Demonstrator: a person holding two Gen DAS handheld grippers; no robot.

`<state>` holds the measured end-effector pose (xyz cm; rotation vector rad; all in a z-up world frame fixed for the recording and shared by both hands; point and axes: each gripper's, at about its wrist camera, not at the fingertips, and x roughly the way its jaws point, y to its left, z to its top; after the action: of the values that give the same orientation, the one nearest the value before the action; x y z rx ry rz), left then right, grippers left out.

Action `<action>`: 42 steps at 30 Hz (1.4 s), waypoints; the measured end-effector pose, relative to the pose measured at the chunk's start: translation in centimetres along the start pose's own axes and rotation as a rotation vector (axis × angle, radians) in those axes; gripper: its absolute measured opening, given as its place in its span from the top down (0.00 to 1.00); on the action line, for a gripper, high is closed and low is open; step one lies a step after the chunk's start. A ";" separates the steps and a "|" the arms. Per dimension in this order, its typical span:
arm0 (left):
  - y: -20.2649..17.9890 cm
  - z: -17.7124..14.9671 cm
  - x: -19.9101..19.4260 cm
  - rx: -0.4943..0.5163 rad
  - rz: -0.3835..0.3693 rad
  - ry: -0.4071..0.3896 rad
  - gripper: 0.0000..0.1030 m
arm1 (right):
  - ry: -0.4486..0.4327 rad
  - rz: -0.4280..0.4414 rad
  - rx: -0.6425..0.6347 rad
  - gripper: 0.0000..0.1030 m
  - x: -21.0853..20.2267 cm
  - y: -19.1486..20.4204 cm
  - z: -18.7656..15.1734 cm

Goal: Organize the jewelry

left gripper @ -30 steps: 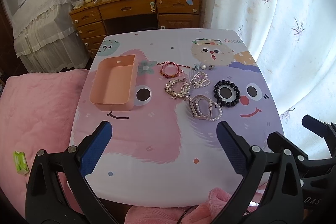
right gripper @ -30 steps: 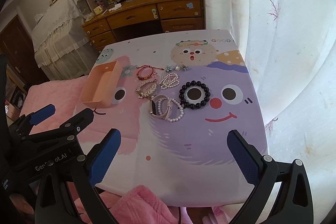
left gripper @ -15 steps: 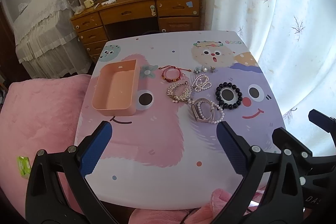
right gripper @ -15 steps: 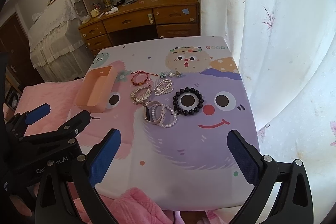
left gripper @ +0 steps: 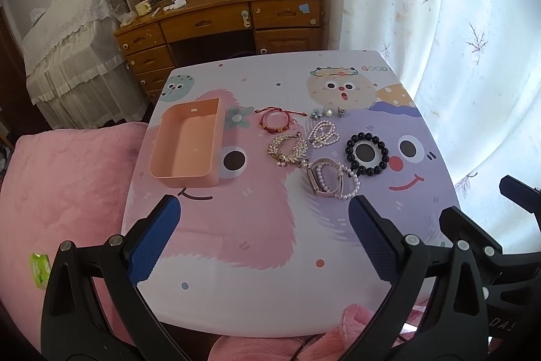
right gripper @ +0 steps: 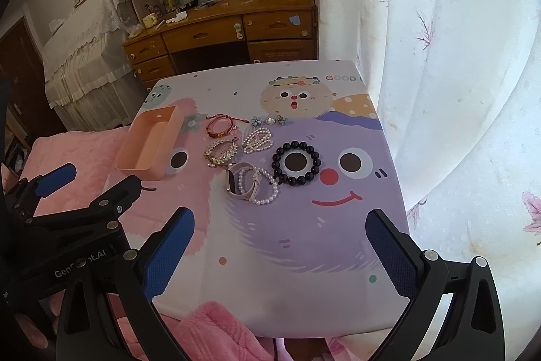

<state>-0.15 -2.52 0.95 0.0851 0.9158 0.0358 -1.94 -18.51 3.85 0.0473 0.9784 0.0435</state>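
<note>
An empty peach tray [left gripper: 187,146] [right gripper: 148,142] sits at the table's left. To its right lie a red cord bracelet [left gripper: 275,120] [right gripper: 219,125], a gold leaf hair piece [left gripper: 289,151] [right gripper: 219,153], a small pearl bracelet [left gripper: 323,134] [right gripper: 257,140], a black bead bracelet [left gripper: 367,153] [right gripper: 296,163], a pink watch with a pearl strand [left gripper: 333,180] [right gripper: 250,183], and small earrings [left gripper: 328,113] [right gripper: 269,120]. My left gripper [left gripper: 263,225] and right gripper [right gripper: 279,237] hover open above the table's near edge, holding nothing.
The cartoon-print table [left gripper: 270,246] stands between a pink bed cover [left gripper: 64,188] on the left and white curtains [left gripper: 456,22] on the right. A wooden desk [left gripper: 219,22] with shelves stands behind. A green packet [left gripper: 39,269] lies on the bed cover.
Both grippers have pulled back and risen, so the table and jewelry look smaller and farther. The jewelry and tray have not moved. Both stay open.
</note>
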 end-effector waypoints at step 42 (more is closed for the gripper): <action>-0.8 1.1 19.6 -0.068 -0.342 0.474 0.30 | -0.034 0.092 -0.205 0.00 15.0 1.8 -1.9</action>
<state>12.63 -2.08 -13.97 -0.1503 1.3910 -0.2395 4.80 -15.75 -9.57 -0.0953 0.9329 0.2263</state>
